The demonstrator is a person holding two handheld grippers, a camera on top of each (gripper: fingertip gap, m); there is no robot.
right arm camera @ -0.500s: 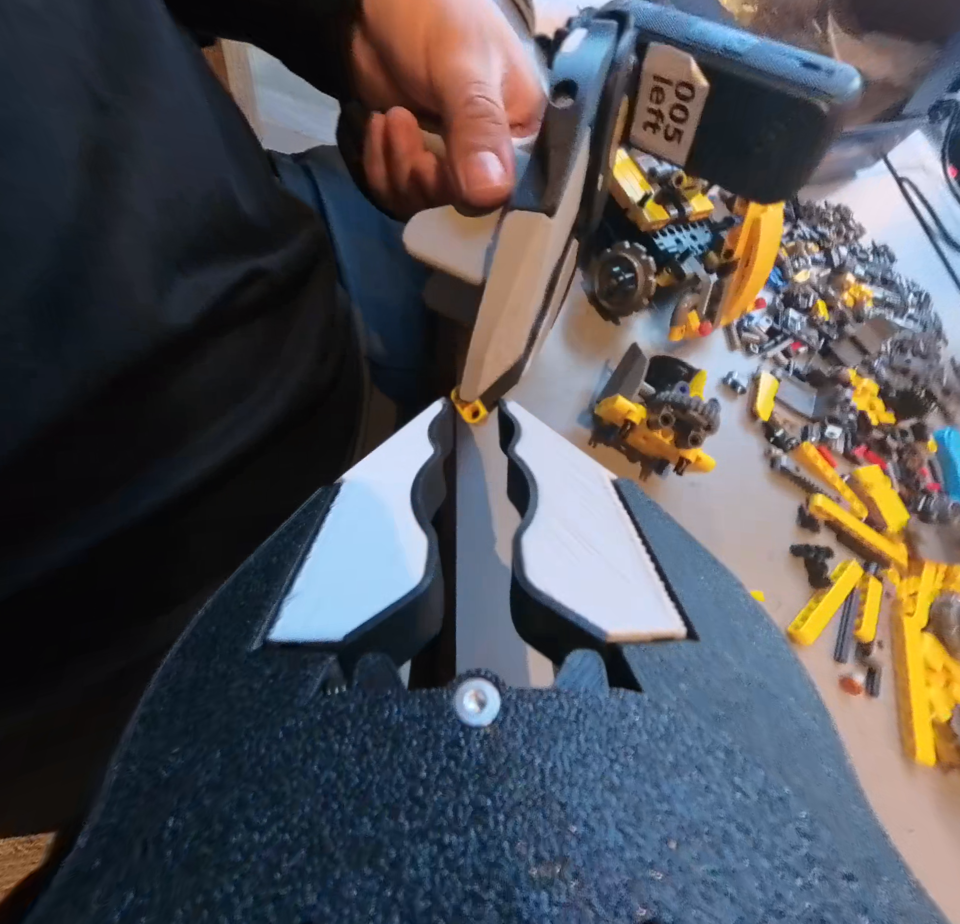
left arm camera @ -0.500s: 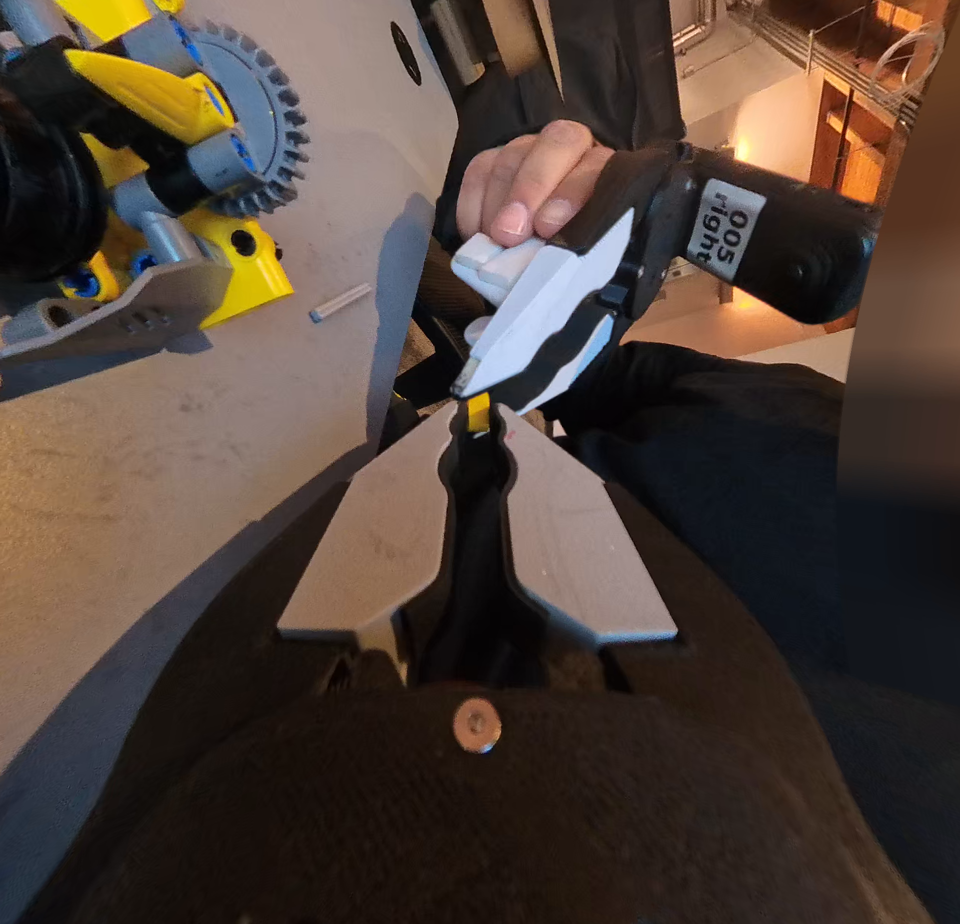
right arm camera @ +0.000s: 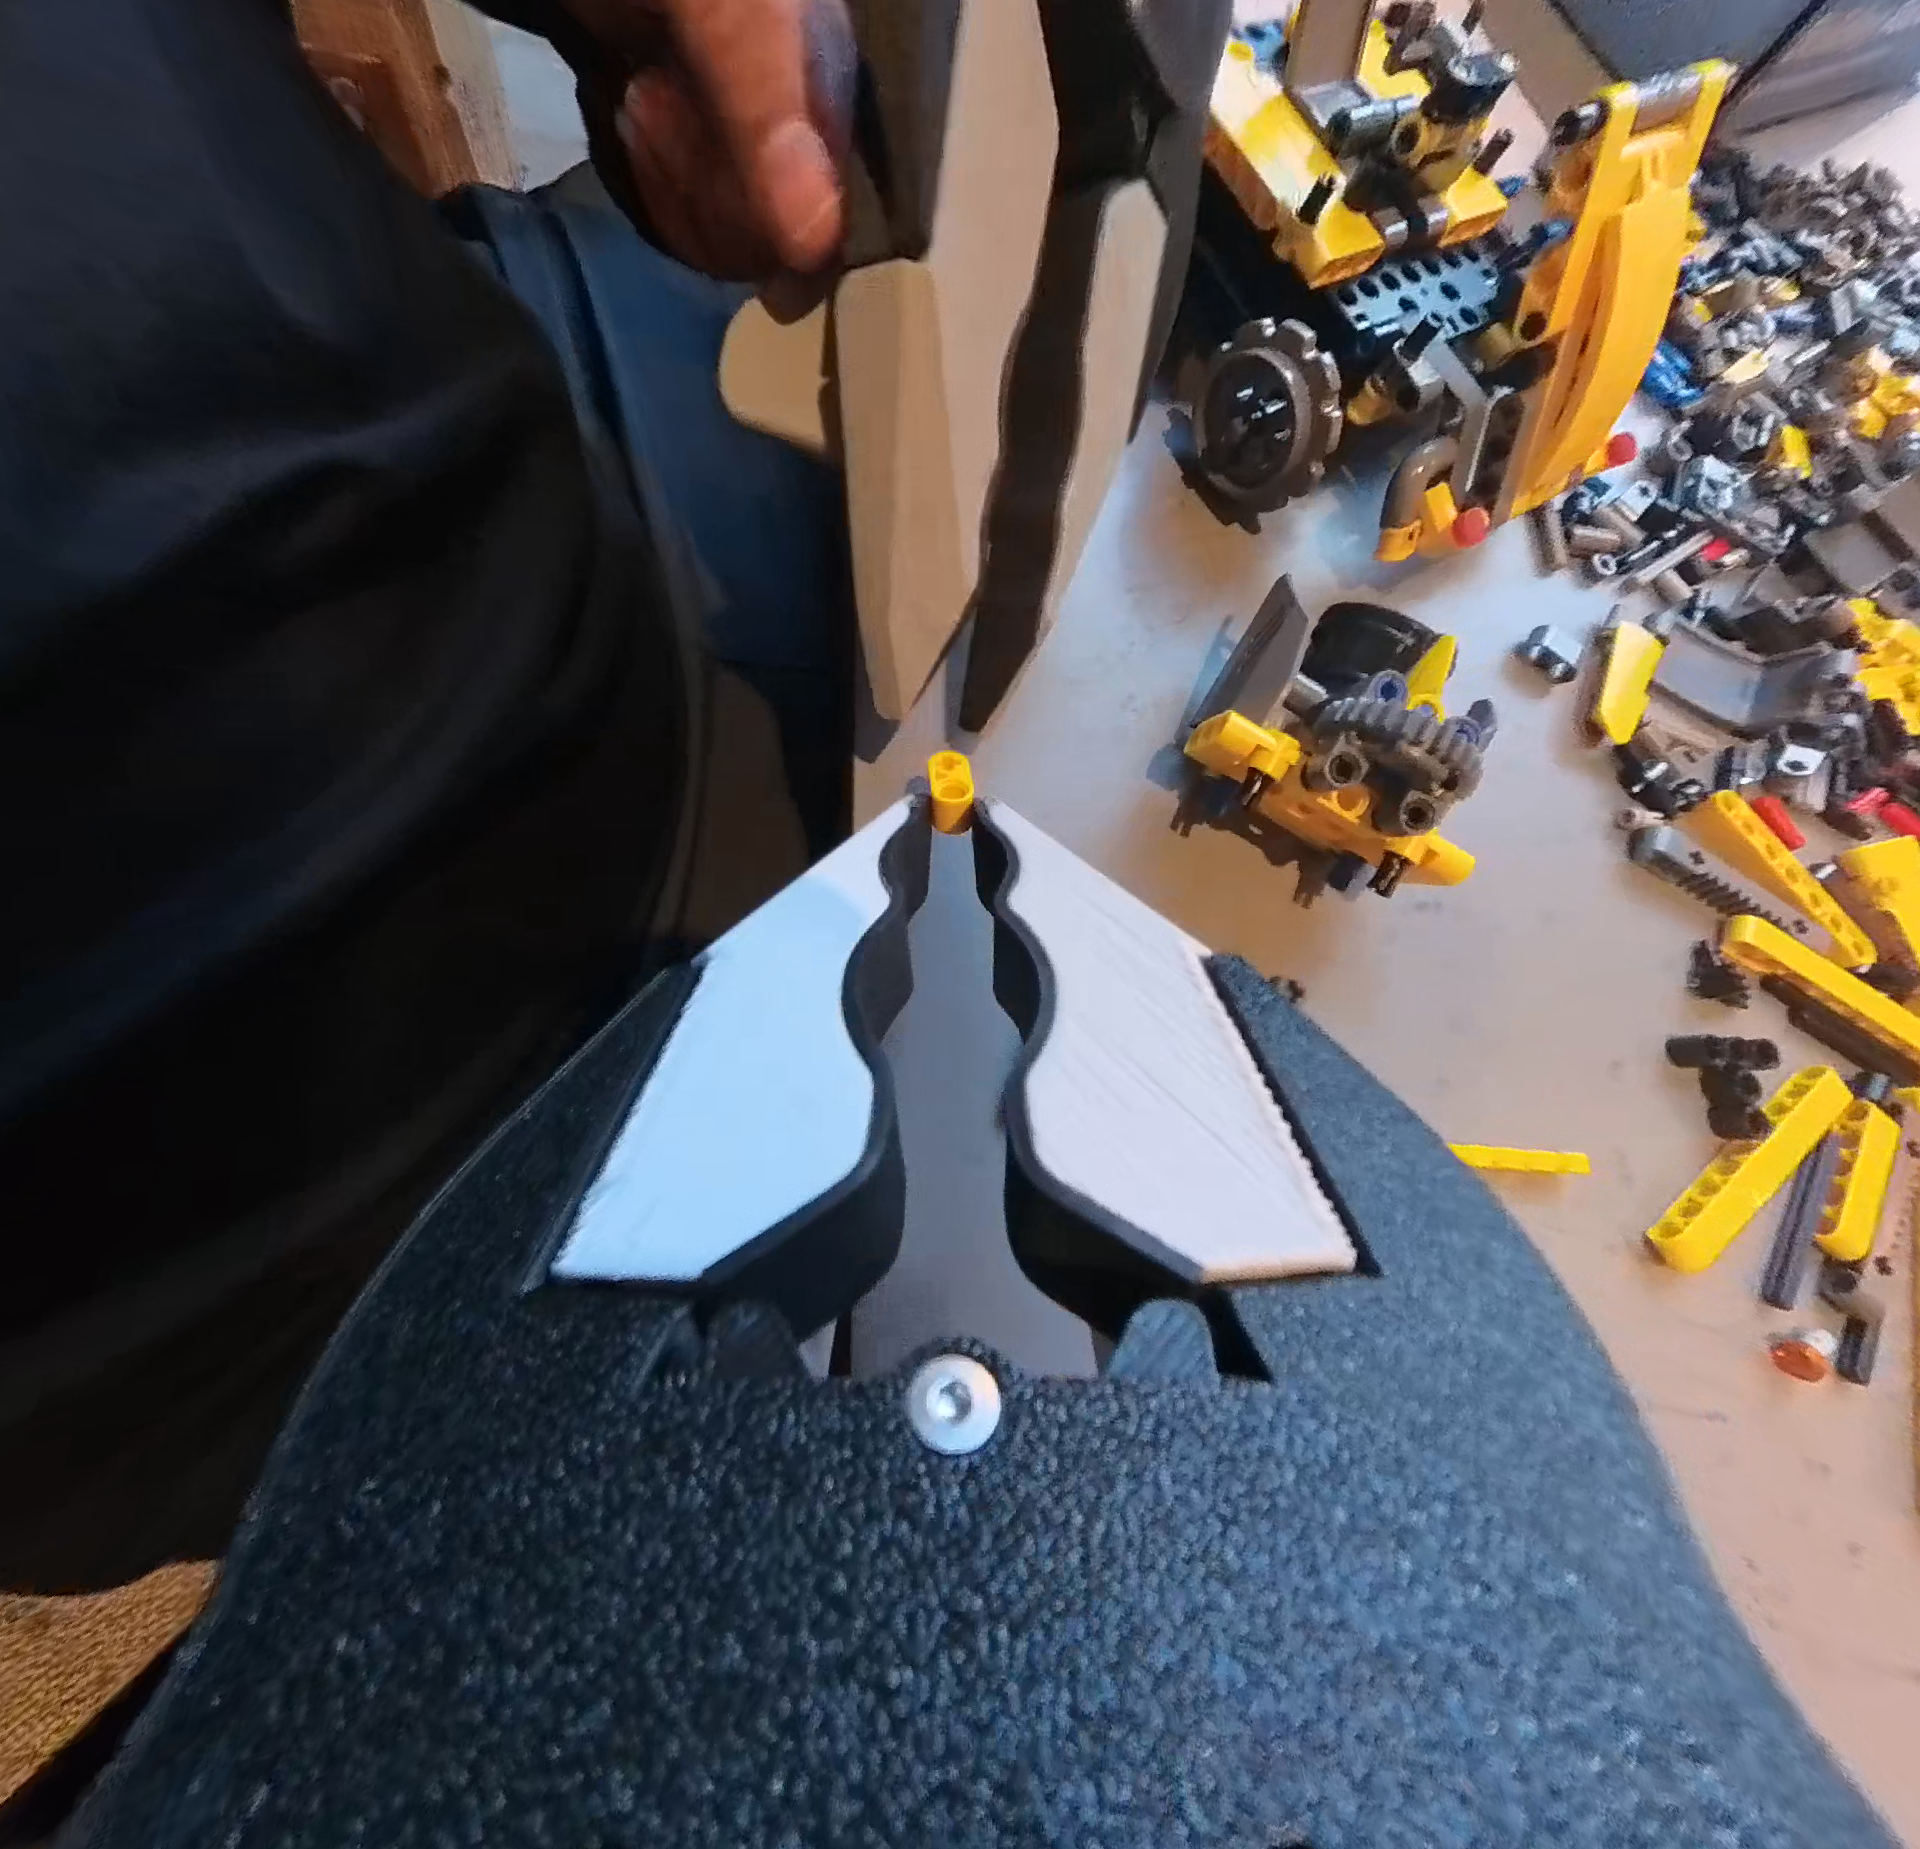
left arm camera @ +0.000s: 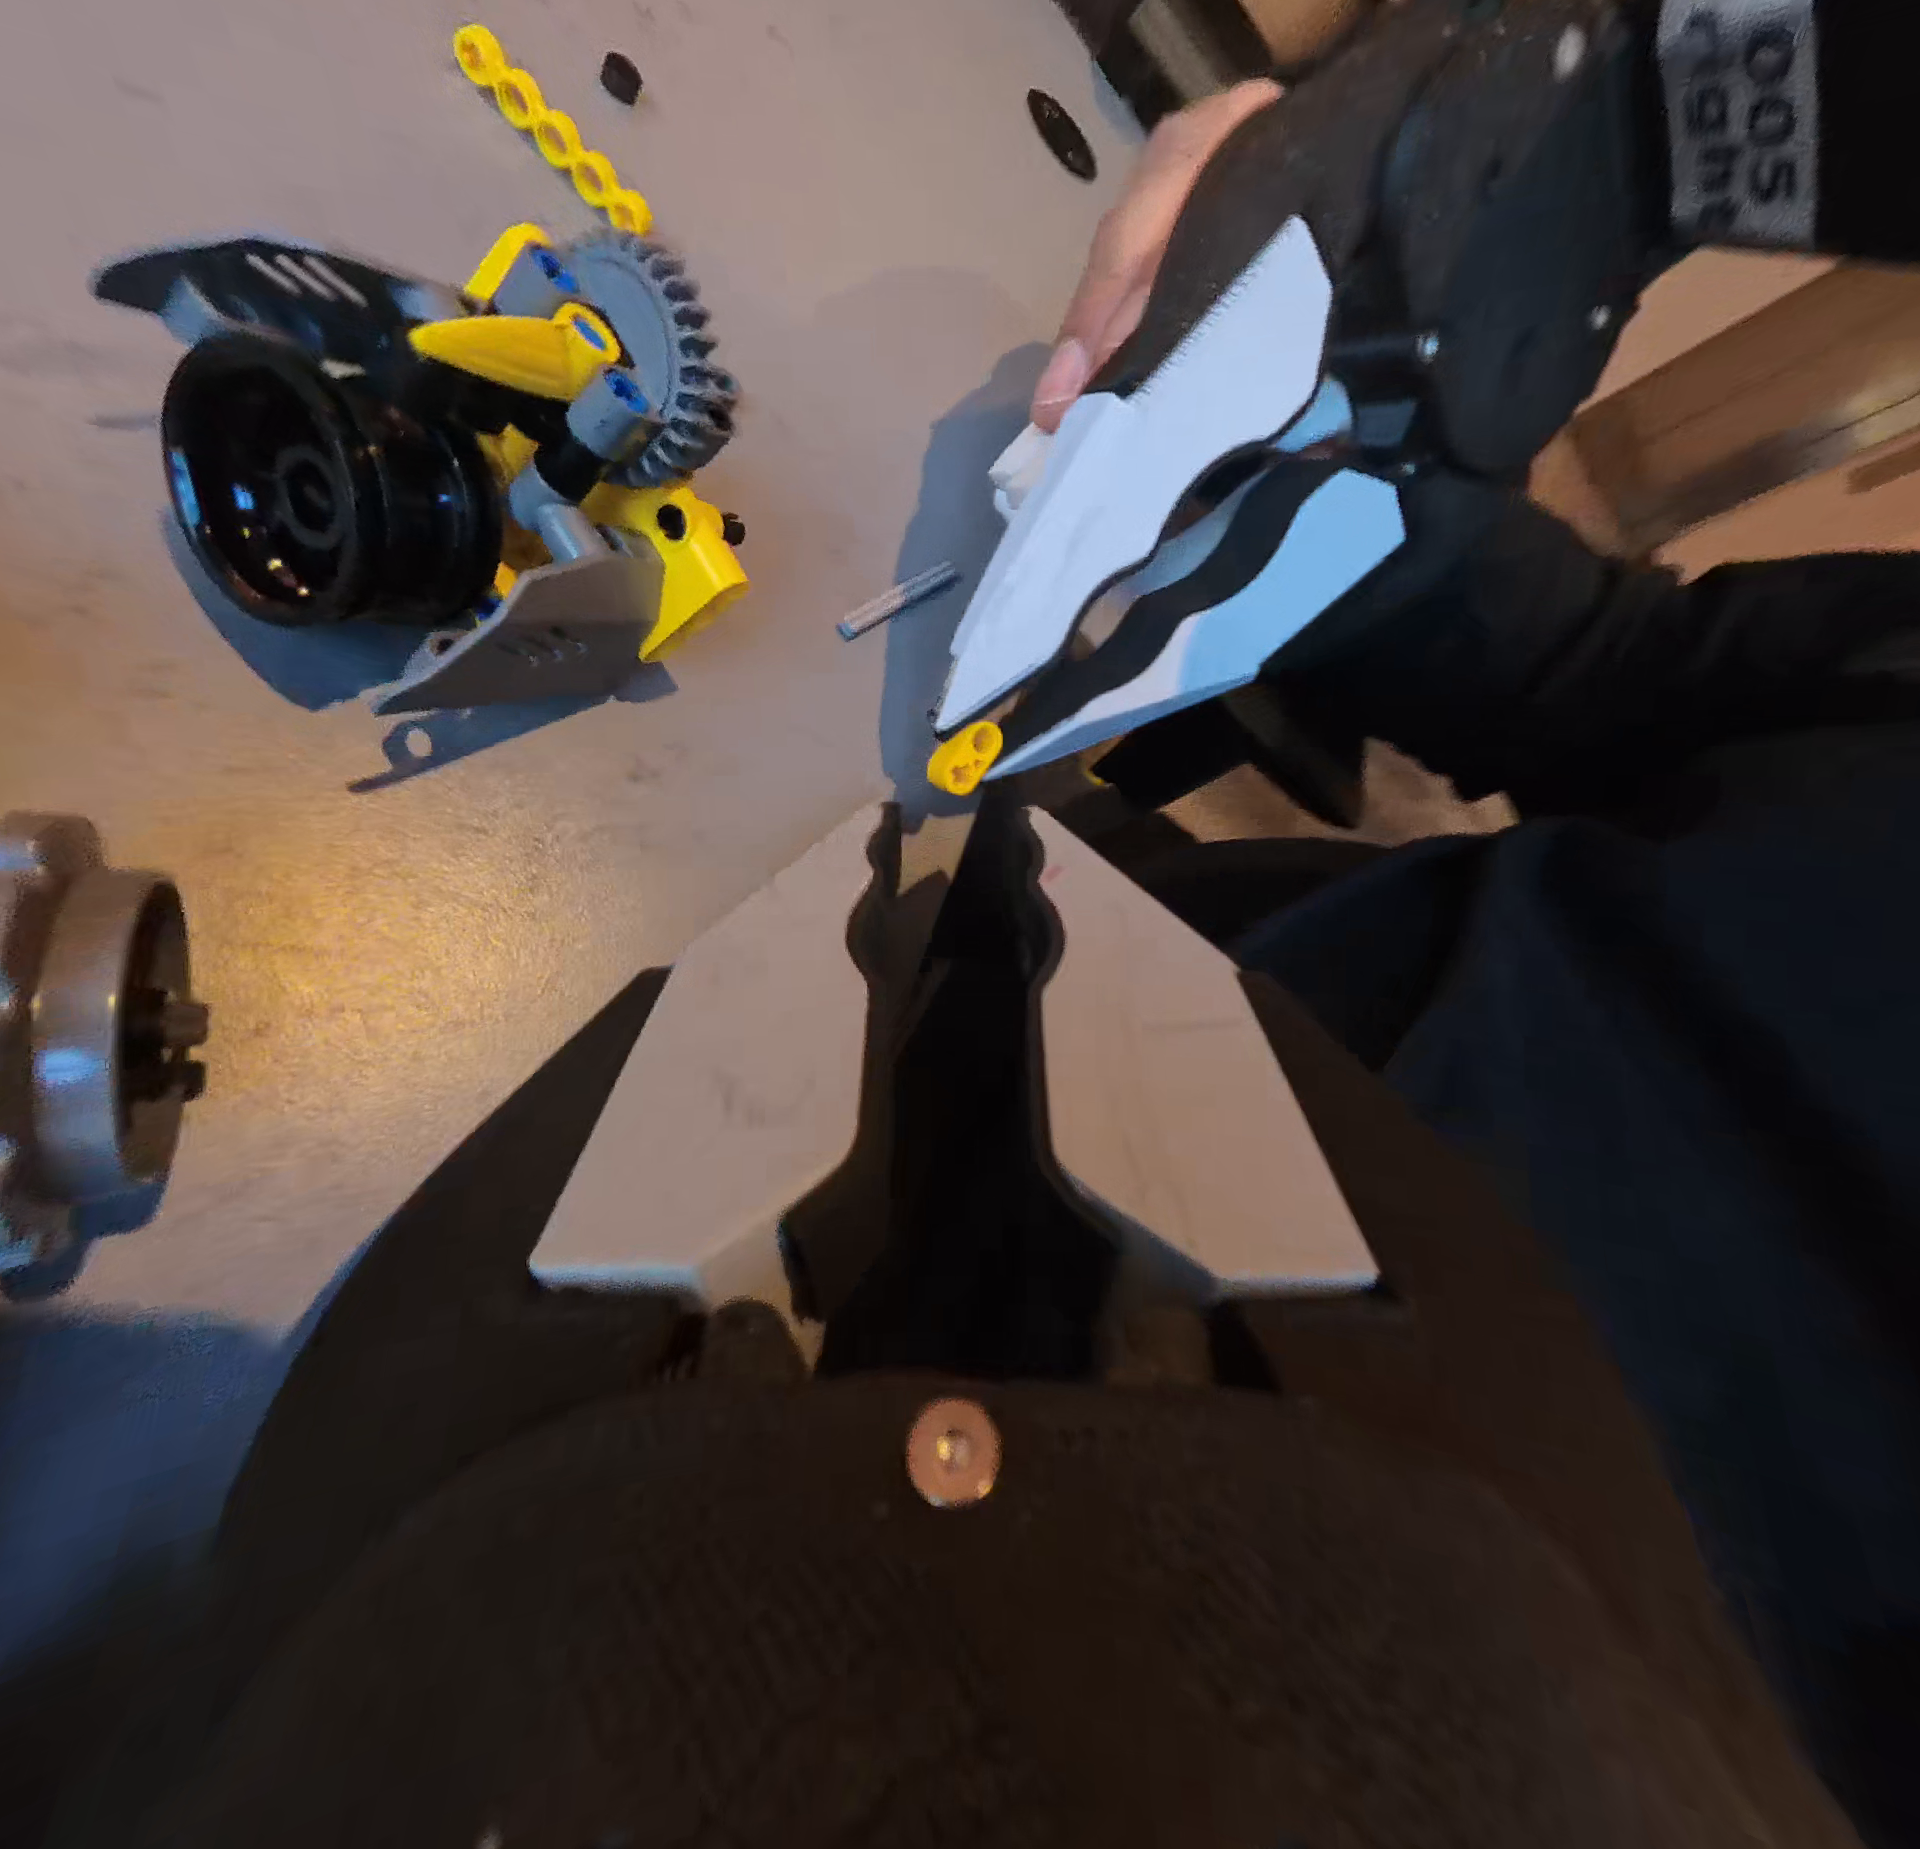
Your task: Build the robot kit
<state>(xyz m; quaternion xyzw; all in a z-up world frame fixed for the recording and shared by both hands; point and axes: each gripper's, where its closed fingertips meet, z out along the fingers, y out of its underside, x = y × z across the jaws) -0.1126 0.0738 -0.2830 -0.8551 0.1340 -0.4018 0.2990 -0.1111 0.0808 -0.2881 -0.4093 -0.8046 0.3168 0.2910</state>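
The right tongs (right arm camera: 948, 800) were closed on a small yellow connector piece (right arm camera: 948, 779), which stood pinched between the two tips with its holed end facing outward. The left tongs (left arm camera: 954, 820) held nothing, their tips a narrow gap apart; in the right wrist view they (right arm camera: 925, 724) hung tips-down just beyond the connector, apart from it. In the left wrist view the same connector (left arm camera: 964, 757) sat at the tips of the right tongs (left arm camera: 971, 745), just ahead of the left tips. A hand (left arm camera: 1117, 251) gripped the right tongs' handle; another hand (right arm camera: 717, 106) gripped the left one. Beyond the left tips, on the light table (left arm camera: 416, 916), lay a short grey axle (left arm camera: 897, 599), then a wheel-and-gear assembly (left arm camera: 457, 469) in black, grey and yellow, and farther off a yellow holed beam (left arm camera: 551, 126). To the right of the right tongs stood that assembly (right arm camera: 1340, 760), a partly built yellow vehicle (right arm camera: 1455, 272) behind it, and a spread of loose parts (right arm camera: 1766, 864).
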